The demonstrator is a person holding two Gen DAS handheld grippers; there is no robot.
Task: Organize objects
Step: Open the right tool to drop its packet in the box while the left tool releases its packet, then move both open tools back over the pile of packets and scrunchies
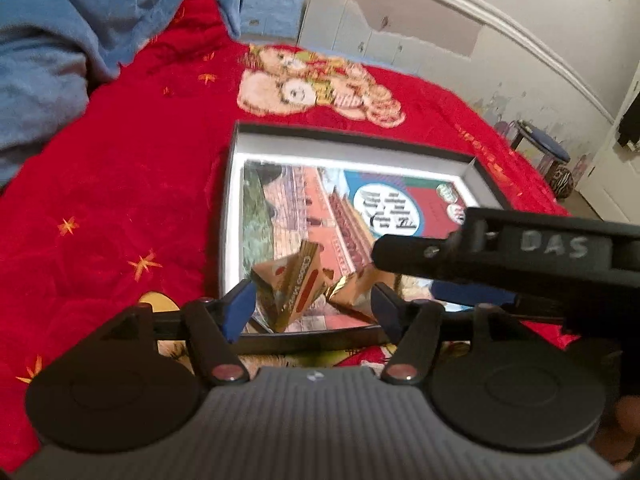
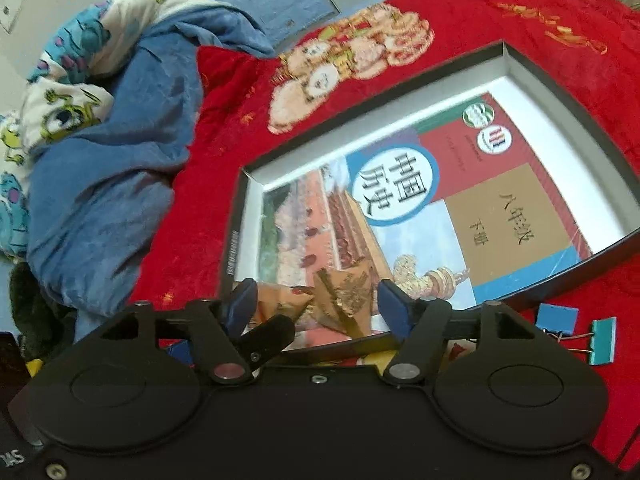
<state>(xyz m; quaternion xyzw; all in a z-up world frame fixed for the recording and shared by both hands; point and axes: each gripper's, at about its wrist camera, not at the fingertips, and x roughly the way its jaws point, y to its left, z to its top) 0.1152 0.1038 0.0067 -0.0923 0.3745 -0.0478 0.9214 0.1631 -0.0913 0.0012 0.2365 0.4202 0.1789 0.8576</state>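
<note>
A: Where are the snack packets?

B: 2 gold wrappers lie inside the shallow black box, on the textbook that covers its floor. In the left wrist view the first wafer packet stands between the blue pads of the left gripper, tipped up on an edge; the second gold wrapper sits just beside it toward 3 o'clock.

A: Is either one held?

B: No. The left jaws stand wide, with a gap showing between each pad and the foil. The right gripper is likewise spread, both wrappers lying between its fingers without contact. In the right wrist view the packet is at 9 o'clock of the crinkled wrapper.

A: Anything else around?

B: The box rests on a red blanket with a bear print at 12 o'clock of it. A blue quilt is bunched at 9 o'clock. 2 binder clips lie on the blanket outside the box, at 3 o'clock of the right gripper.
</note>
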